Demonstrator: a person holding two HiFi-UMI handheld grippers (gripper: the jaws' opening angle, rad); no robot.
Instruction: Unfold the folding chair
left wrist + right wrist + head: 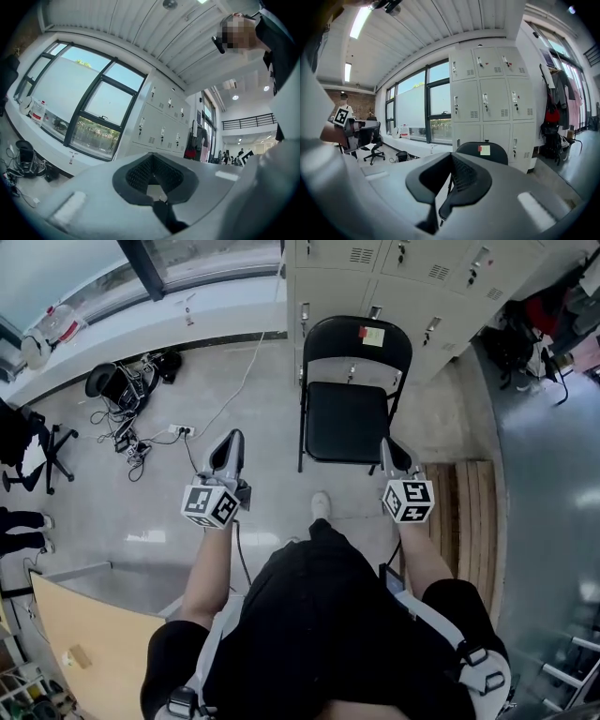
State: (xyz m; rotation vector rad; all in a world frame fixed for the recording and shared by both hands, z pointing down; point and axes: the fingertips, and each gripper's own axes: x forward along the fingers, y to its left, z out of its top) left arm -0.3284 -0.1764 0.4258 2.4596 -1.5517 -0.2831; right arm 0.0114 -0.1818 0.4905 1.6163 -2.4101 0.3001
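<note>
Your left gripper [231,439] has its jaws pressed together with nothing between them. In its own view the dark ribbed pads [139,172] meet over empty air, with only windows and lockers [412,268] beyond. Your right gripper [387,448] is in the same state, jaws closed and holding nothing. From the head view its tip sits near the front right corner of the seat, but the right gripper view shows the chair back standing apart behind the jaws, so it is probably not touching.

The folding chair [347,418] stands on the floor [262,390] just in front of the lockers. Its seat is down flat, its backrest is upright, and a yellow note [373,335] is stuck near the top of the back. You stand before it, one foot between you and the seat.

By the look of it, the unfolding is done: the seat is level and the frame is spread on its legs. What the steep view cannot settle is whether the legs are fully out and seated. If anything is left, it is a check that the chair sits firm, then drawing both grippers clear
</note>
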